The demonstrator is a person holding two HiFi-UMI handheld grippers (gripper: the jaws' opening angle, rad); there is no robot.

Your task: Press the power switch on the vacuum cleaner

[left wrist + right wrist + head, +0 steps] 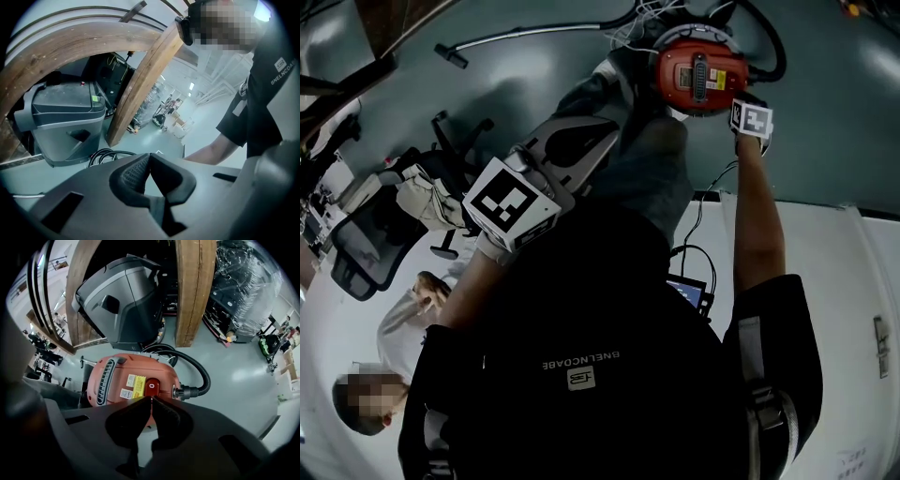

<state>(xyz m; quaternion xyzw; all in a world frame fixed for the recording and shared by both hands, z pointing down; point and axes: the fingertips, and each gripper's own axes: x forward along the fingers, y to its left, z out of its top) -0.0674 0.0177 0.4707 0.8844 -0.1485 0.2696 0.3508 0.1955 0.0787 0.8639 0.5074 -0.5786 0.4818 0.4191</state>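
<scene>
Red plastic catches the eye first. In the head view the vacuum (701, 77) sits on the grey floor (825, 112) at the top of the frame, with its hose (769, 47) curling behind it. The right gripper (742, 105) reaches to the vacuum's near right edge on a straight arm. The left gripper (609, 80) hangs to the vacuum's left, apart from it.

In the left gripper view the tongs are pinched together at the tips with nothing between them. They point towards a grey machine (65, 122) and a wooden beam (140, 79). The vacuum is out of this view, so this hand seems to have no part in the press.

In the right gripper view the tongs are likewise closed tip to tip and empty. They sit just below the red switch (151, 386), marked 0, which lies beside a yellow label (135, 380). I cannot tell whether the tips touch the shell.

The step looks like lining up for the press. To do it well, I would use the closed tips as one blunt point and bring them onto the middle of the switch. The push should go straight into the shell, not at a slant, since a sideways shove may send the vacuum rolling across a smooth floor. A short, firm push should do.
</scene>
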